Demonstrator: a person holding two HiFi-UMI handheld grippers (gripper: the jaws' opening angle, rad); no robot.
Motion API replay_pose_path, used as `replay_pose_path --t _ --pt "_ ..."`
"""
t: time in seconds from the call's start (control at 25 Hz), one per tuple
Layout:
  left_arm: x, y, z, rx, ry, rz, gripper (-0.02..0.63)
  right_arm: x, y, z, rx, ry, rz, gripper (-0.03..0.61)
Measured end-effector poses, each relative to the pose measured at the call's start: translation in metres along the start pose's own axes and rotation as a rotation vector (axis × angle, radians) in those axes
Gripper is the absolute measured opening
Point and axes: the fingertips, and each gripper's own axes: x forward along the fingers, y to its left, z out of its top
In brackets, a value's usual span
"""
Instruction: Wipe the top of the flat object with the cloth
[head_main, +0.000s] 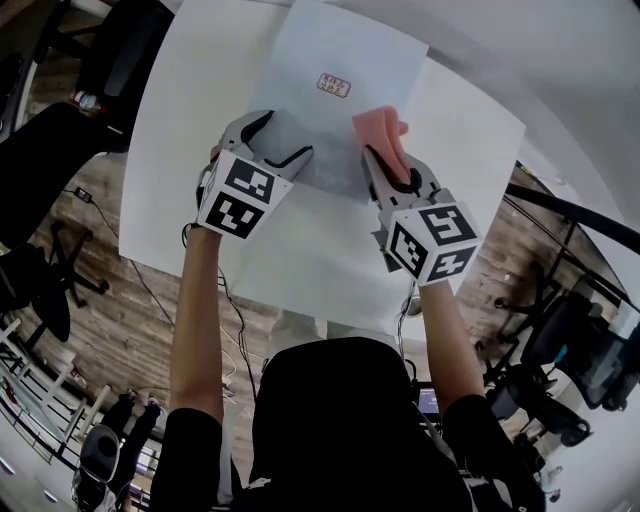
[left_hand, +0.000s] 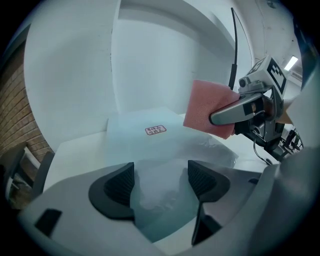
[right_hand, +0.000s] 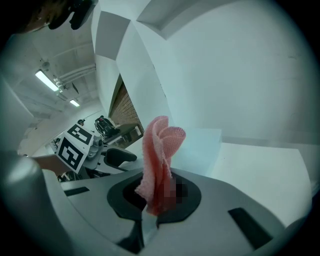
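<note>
While the right tool (head_main: 392, 172) stays out of the way at 3 o'clock in the head view, its jaws are clenched on the pink cloth (head_main: 381, 133), which sticks out past the tips toward 12 o'clock. The right gripper view shows that grip plainly: both jaws of the right tool (right_hand: 152, 200) are pressed together on the lower end of the cloth (right_hand: 161, 150), and the loose upper end stands up in soft folds.

The flat object (head_main: 335, 45), a pale, see-through sheet, lies on the white bench (head_main: 190, 130) at 12 o'clock from the person. A small label (head_main: 333, 85) sits on its top face. The cloth hangs over the sheet's 4 o'clock part; whether it touches the surface cannot be told.

At 9 o'clock from the right tool, the left tool (head_main: 285, 137) is released, jaws wide apart over the near edge of the sheet. In the left gripper view its two dark pads (left_hand: 117, 187) stand well apart, and the left tool (left_hand: 160, 182) frames a bare stretch of the flat object (left_hand: 150, 147), with nothing pinched. Contact between pads and sheet cannot be made out. From there the label (left_hand: 155, 130) lies at 12 o'clock, and the cloth (left_hand: 205, 110) at 2 o'clock in the right tool (left_hand: 235, 111).
</note>
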Motion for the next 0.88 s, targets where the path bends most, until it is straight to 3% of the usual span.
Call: replay_pose_path --t 0.4,0.88 --pt "-0.001 0.000 0.001 -0.026 0.016 -0.040 0.330 0.002 -0.017 0.005 -0.039 0.020 -0.010 0.044" --pt "-0.001 0.000 0.001 -0.020 0.016 -0.040 0.330 0.017 -0.049 0.031 -0.313 0.110 -0.115 0.044"
